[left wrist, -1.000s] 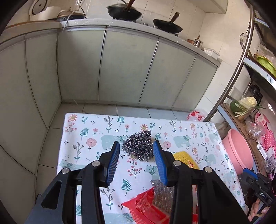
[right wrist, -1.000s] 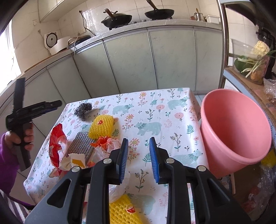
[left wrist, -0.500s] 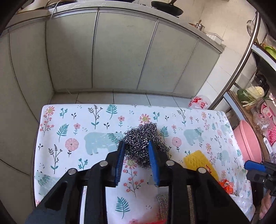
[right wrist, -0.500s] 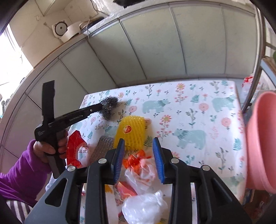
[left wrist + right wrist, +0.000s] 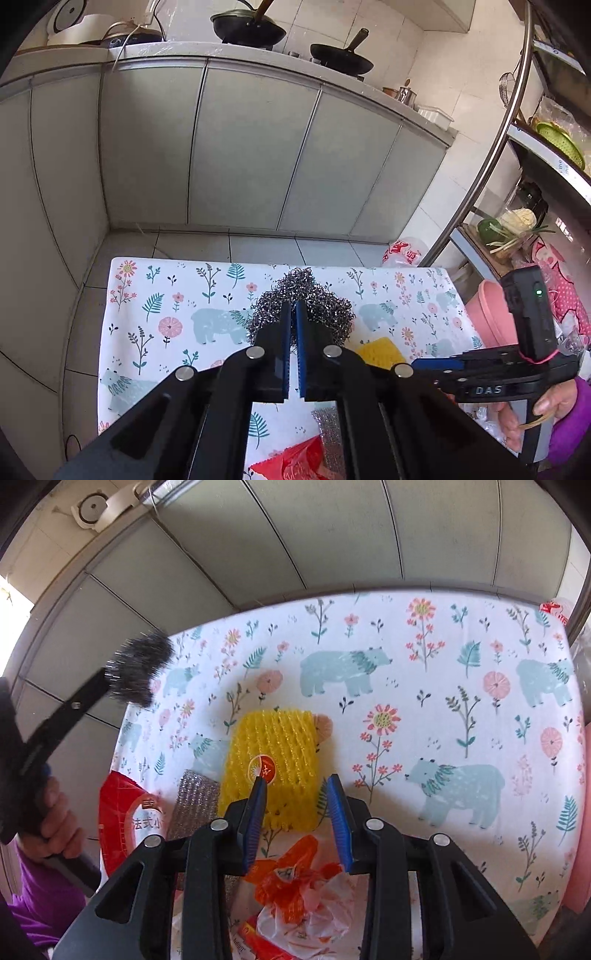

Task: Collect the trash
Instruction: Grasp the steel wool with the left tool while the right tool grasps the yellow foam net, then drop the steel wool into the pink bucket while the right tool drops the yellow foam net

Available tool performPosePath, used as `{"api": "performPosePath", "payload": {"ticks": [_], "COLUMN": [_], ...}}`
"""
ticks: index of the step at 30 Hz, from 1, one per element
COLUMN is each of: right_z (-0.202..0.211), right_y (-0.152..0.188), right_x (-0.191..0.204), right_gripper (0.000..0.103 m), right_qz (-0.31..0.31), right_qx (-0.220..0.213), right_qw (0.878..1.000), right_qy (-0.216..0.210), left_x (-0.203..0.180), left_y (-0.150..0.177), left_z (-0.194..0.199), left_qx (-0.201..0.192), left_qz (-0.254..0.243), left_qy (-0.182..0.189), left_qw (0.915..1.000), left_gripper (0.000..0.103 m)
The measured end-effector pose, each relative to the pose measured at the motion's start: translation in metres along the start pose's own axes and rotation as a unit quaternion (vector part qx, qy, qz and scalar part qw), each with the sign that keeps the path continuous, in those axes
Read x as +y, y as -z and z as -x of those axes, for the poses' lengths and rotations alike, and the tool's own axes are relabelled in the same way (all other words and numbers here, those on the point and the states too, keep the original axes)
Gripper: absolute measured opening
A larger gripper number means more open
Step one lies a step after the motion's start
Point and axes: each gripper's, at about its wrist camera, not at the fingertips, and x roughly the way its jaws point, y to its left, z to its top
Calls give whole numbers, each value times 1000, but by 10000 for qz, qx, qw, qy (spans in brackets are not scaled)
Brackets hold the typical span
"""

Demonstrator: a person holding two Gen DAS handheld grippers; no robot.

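My left hand-held gripper (image 5: 291, 314) has just clamped down on the steel wool scourer (image 5: 301, 304); a second ago its jaws stood wide on either side of the ball, and now the blue pads have pinched nearly together into its near edge. In the right wrist view the scourer (image 5: 142, 670) looks raised off the flowered counter (image 5: 424, 709) at its far left corner, so I judge the first piece of trash is in hand and ready to carry to the pink bin (image 5: 487, 317) beside the counter's right edge. The scourer is a loose, springy tangle of grey wire, squashed where I grip it and puffing out on both sides. Meanwhile my right hand-held gripper (image 5: 297, 794) has swung down from the open cloth toward the litter: its jaws stand released, holding nothing, hovering over the near end of the yellow foam net (image 5: 273, 760), with the crumpled orange-and-white plastic bag (image 5: 303, 886) just below. The red wrapper (image 5: 125, 812) and silver mesh pad (image 5: 192, 801) lie to the left.
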Motion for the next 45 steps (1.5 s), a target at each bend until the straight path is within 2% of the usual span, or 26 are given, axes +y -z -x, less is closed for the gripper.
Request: {"api": "performPosePath", "payload": {"ticks": [3,6,7,15,21,24,31,45], "right_z": [-1,2,5,62,115,131,159,181], "right_y": [3,8,7,18,38,47,67,92], "right_x": [4,8,10,13,8,8,-1,-27], "right_gripper": [34,12,9,8,7,8,8,8], "right_qz": [43,98,122,197,214,202,115,-103], "right_qx": [-41,-154,-229,-1121,-1911,-2154,-2495,-2823], "right_qw": [10000,9998,9996,9931,9811,9762,9682,9591], "right_qy": [-26,-85,-95,-281,-207,-175,-144,-171], "left_x": [-2,-2,-3,-11,-27,-40,-67,-106], "left_y": [0,1,1,3,3,1,-1,-7], "left_z": [12,22,25,50,72,80,96,105], "left_qx": [-106,-197,-221,-421,-615,-693,-818,-842], "left_qz": [58,56,44,36,-91,-211,-460,-859], "left_qy": [46,29,27,62,169,234,406,575], "left_qw": [9999,9998,9997,9991,9979,9971,9948,9911], "left_gripper": [2,2,2,2,1,1,1,1]}}
